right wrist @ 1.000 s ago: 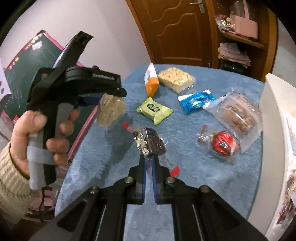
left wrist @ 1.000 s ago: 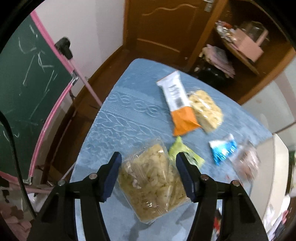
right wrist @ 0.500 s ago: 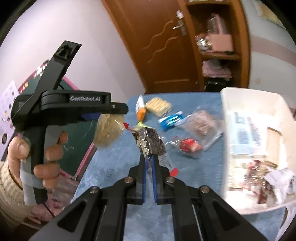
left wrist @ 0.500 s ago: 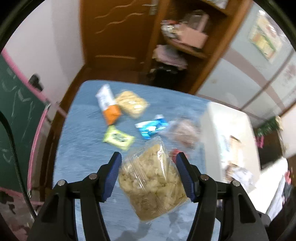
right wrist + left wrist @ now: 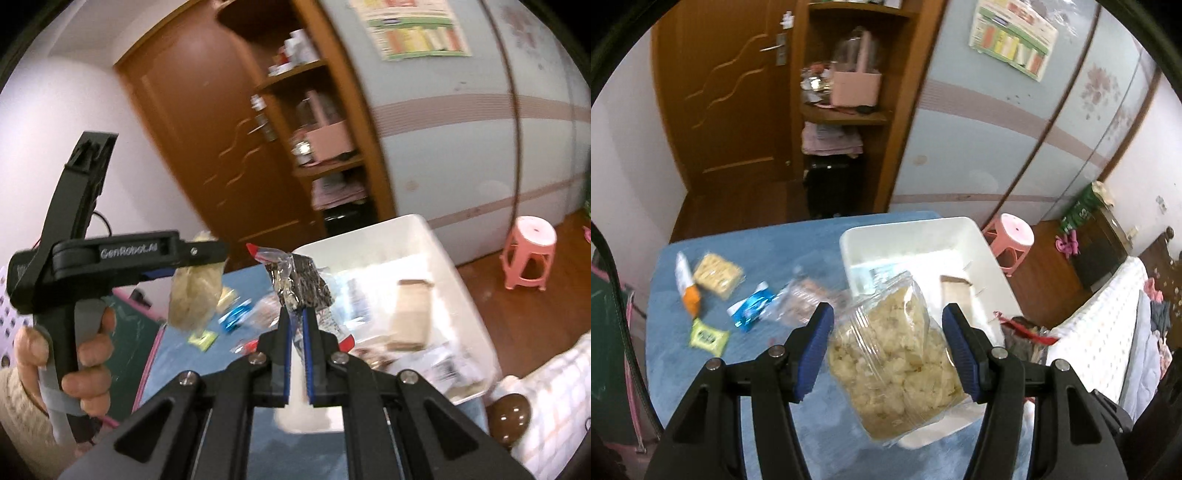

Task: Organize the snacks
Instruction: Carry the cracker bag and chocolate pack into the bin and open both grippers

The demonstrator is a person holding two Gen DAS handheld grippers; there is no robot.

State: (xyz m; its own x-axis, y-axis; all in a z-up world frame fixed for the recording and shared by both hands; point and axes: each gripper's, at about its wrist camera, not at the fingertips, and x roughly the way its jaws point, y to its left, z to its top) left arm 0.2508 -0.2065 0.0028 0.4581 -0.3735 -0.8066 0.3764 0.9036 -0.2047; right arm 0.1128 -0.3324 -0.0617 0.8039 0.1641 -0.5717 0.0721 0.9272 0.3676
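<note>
Clear popcorn bag [image 5: 897,365] clamped between left tongs [image 5: 888,354].

The left tool [image 5: 888,354] is black plastic. It has two long arms that spread out like a V. Each arm ends in a flat blue pad with tiny ridges. Small round silver screws sit on the arms, two on each side. From the other camera, the left tool [image 5: 192,266] has a black handle with a grey strap round it and white letters on its side. A tall black part sticks up at its back. The hand [image 5: 74,354] on the handle wears a cream knitted sleeve. The right tool [image 5: 297,314] looks the same: black arms, blue ridged pads, silver screws.
</note>
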